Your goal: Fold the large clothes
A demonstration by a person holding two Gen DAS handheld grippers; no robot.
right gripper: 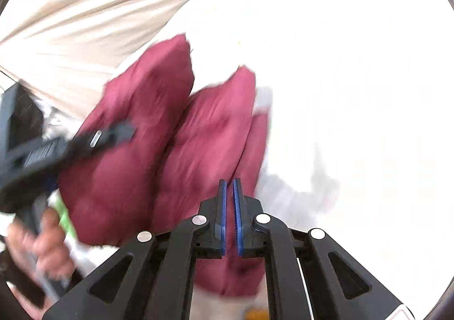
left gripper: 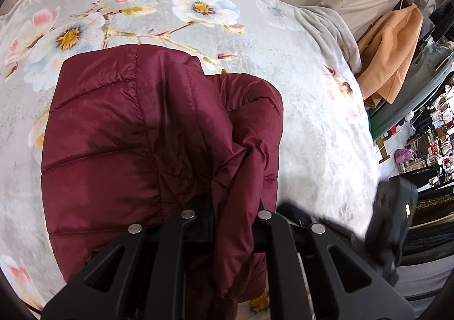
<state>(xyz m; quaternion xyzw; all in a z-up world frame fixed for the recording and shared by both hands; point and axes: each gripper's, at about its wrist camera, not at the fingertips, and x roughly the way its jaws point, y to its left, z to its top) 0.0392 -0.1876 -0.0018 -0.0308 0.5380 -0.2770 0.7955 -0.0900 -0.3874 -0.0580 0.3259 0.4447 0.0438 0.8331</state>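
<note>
A: Where is the garment now?

B: The dark red quilted puffer jacket [left gripper: 136,132] lies partly folded on the pale grey floral blanket [left gripper: 306,127] that covers the bed. A bunched strip of it rises between the fingers of the left tongs [left gripper: 227,215], which hold that fold; the fingertips themselves are buried in fabric.

A: And the other tool?

B: In its own view the right tongs [right gripper: 229,183] stand just above the jacket [right gripper: 198,135] with the blue pads [right gripper: 223,206] drawn nearly together and only a thin gap between them. I judge nothing is gripped there, though the view is blurred and overexposed.

A: How should the fold be carried out well?

B: Likely by carrying the held edge across the body of the jacket in one low, even sweep, so the slippery padded shell does not slide or balloon. The right tongs could press the lower layer flat, or take the matching corner, so the crease stays straight. Release only once the layer lies square on the one beneath.

A: Counts?

B: One jacket, one blanket, two tongs. One hand [right gripper: 42,246] shows, gripping the left tool's handle. Beyond the bed I count one orange garment [left gripper: 391,47] hanging.
</note>
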